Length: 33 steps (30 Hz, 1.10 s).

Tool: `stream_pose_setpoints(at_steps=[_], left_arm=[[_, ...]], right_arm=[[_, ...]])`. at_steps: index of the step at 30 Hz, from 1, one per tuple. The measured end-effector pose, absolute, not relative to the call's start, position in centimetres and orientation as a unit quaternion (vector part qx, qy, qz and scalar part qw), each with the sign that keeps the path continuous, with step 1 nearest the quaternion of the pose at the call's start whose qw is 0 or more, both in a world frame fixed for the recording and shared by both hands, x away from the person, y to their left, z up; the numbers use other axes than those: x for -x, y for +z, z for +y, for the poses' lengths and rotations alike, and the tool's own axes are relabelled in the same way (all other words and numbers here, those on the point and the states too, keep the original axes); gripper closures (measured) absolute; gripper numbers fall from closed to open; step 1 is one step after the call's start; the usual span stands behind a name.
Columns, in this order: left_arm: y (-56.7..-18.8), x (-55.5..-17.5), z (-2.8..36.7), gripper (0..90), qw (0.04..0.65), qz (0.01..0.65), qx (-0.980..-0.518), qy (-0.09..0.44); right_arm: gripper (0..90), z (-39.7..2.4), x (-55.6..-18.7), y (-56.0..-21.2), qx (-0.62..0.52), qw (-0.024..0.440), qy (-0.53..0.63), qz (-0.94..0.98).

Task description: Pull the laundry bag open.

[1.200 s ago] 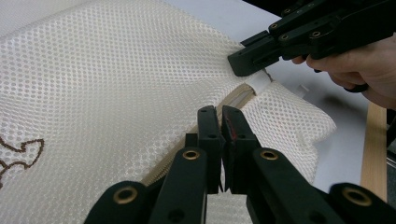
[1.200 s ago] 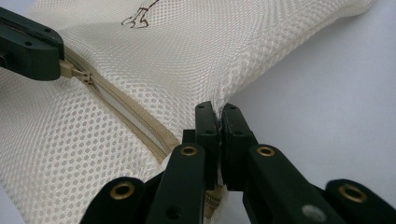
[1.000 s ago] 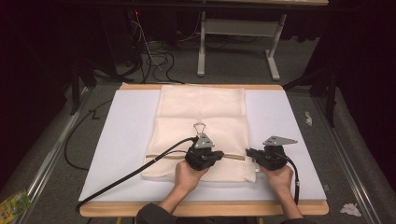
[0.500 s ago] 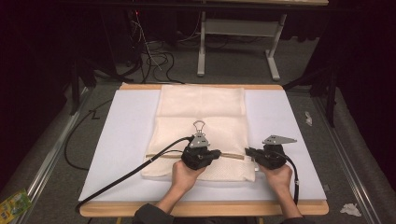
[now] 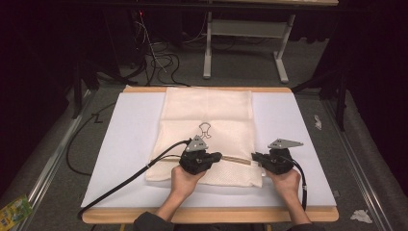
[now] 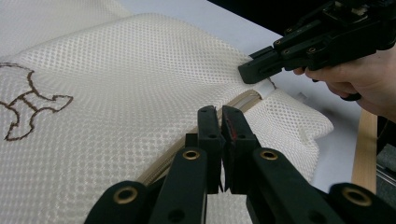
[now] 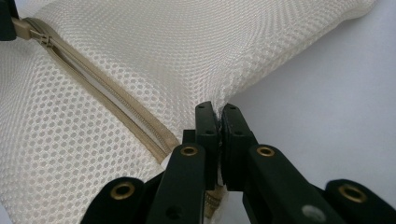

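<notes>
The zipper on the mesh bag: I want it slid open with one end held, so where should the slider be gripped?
Grip the zipper at its slider's flat pull, coming in level along the tape from the open end; the mesh bag lies flat, so only the pull stands proud.

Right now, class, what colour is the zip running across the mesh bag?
Beige, a shade darker than the cream mesh bag; the zip shows best in the right gripper view.

Closed tool (image 6: 220, 119) on mesh bag (image 6: 116, 93) zipper (image 6: 243, 100)
</notes>
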<state>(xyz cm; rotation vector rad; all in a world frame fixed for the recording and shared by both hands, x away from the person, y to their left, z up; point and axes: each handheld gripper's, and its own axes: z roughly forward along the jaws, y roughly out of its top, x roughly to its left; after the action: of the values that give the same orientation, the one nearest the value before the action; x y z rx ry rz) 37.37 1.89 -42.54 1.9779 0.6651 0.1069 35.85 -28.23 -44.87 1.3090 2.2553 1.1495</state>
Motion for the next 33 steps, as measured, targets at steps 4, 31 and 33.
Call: stream_pose_setpoints(at_steps=[4,31,33], left_arm=[[-42.6,-37.5,2.4,87.2,0.502,0.280,-0.817,0.042],[-42.3,-37.7,3.9,87.2,0.505,0.289,-0.812,0.046],[-42.3,-37.6,4.0,87.2,0.505,0.288,-0.812,0.046]], right_arm=[[88.6,-28.4,-35.9,-44.9,-0.454,0.147,0.400,0.783],[88.6,-28.6,-36.1,-44.9,-0.456,0.144,0.408,0.777],[88.6,-28.6,-36.2,-44.8,-0.456,0.146,0.409,0.777]])
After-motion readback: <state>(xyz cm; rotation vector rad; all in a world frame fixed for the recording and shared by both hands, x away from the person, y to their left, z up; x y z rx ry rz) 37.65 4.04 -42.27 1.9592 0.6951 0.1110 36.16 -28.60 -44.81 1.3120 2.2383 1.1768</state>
